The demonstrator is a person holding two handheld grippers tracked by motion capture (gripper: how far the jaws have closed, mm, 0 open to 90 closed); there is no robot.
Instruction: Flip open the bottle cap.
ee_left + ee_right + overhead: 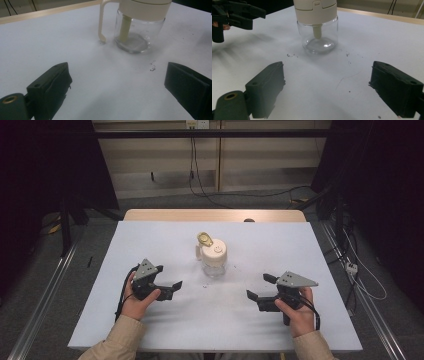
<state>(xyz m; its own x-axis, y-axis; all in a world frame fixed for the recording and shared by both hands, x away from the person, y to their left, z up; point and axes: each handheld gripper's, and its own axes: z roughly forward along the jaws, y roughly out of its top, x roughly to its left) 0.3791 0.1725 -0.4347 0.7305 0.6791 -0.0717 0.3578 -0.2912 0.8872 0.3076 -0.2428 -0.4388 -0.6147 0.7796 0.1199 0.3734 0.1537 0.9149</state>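
Nearest the person, both hands sit low on the white table [150, 330]. The left gripper [170, 285] and right gripper [257, 287] both have their jaws spread wide, holding nothing. A bit further out, between them and clear of both, stands a glass jar [214, 262] with a cream lid [214, 252], its flip cap [204, 239] up.

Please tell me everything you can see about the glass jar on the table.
The jar stands upright near the middle of the white table, between the two tongs but touching neither. Its body is clear glass and looks empty. A cream plastic top covers it, with a flip cap standing open and a thin curved handle down one side. A cream tube hangs from the top into the glass. Small dark specks lie on the table nearby.
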